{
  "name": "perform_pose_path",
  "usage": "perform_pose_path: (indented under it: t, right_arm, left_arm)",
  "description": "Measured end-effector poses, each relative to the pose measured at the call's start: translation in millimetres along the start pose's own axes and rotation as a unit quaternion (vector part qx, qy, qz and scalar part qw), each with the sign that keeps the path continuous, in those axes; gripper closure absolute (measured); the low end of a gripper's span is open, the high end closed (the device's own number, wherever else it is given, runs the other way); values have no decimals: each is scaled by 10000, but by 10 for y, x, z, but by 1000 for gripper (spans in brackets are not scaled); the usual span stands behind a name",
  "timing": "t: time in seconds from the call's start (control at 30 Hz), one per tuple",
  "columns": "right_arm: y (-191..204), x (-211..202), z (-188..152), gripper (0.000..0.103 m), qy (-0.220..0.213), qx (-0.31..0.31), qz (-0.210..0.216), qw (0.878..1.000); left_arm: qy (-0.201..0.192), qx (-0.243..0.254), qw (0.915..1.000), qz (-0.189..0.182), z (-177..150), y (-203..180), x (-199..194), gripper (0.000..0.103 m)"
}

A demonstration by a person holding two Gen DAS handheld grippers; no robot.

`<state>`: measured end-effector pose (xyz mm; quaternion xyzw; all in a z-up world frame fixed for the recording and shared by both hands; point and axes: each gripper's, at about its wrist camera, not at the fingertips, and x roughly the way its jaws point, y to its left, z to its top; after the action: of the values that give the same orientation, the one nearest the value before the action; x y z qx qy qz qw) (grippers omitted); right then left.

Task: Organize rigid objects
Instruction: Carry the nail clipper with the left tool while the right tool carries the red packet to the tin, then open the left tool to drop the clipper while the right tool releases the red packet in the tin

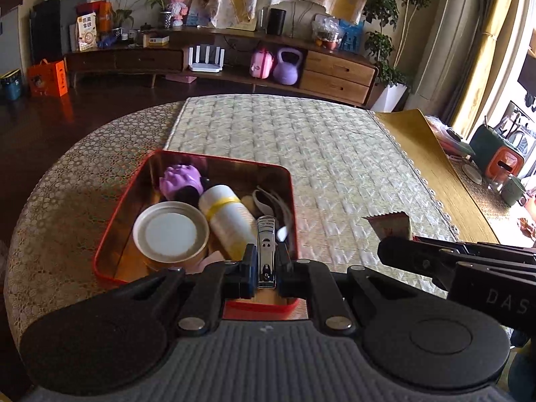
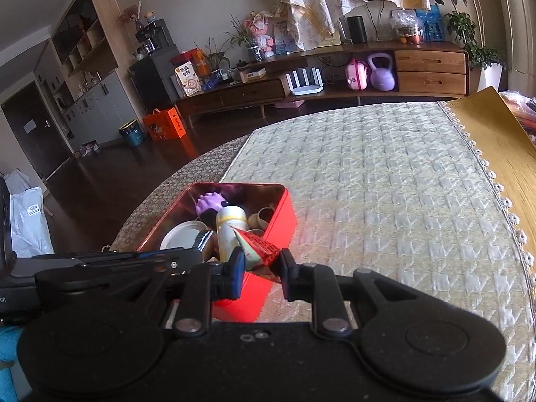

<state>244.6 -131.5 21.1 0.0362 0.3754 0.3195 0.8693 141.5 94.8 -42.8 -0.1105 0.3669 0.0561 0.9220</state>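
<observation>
Both grippers are hanging low over the near end of the table, side by side and pointing the same way. The left gripper (image 1: 266, 263) is clamping its fingers narrowly, blue pads (image 1: 248, 268) pressing a slim metal nail clipper (image 1: 266, 248) that is sticking straight out ahead. The right gripper (image 2: 259, 266) is sitting just beside it, jaws set a little wider, pinching a crinkled red packet (image 2: 259, 249) between its fingertips. The right one's black body is showing at the left camera's right edge.

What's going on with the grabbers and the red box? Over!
Left gripper shut on nail clipper, over red tin. Right gripper shut on red snack packet. Nothing blocking.
</observation>
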Motion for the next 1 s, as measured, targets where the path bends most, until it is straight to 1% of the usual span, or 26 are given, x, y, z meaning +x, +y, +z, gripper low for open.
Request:
perform_pose_path:
  t: [0.23, 0.43, 0.53, 0.6, 0.67, 0.77, 1.0]
  right_arm:
    - [147, 256, 98, 83, 91, -82, 32, 9999]
    - [265, 546, 205, 83, 200, -212, 27, 9996]
    - [351, 679, 205, 83, 283, -323, 91, 9990]
    - [435, 767, 162, 83, 414, -453, 146, 9980]
    - [504, 847, 107, 83, 520, -603, 150, 9967]
    - [566, 956, 24, 83, 683, -664, 127, 9954]
    - [653, 1026, -96, 83, 828, -877, 109, 9926]
  left_arm:
    - [-18, -212, 9994, 262, 93, 424, 117, 92]
    - [-4, -304, 9986, 443, 143, 671, 275, 92]
    - [26, -328, 9983, 475, 147, 749, 345, 92]
    - [37, -321, 9984, 463, 140, 787, 383, 92]
    - [56, -306, 9985, 450, 137, 807, 425, 92]
    - [102, -307, 9986, 419, 134, 826, 486, 92]
    - [210, -287, 9986, 394, 86, 856, 578, 92]
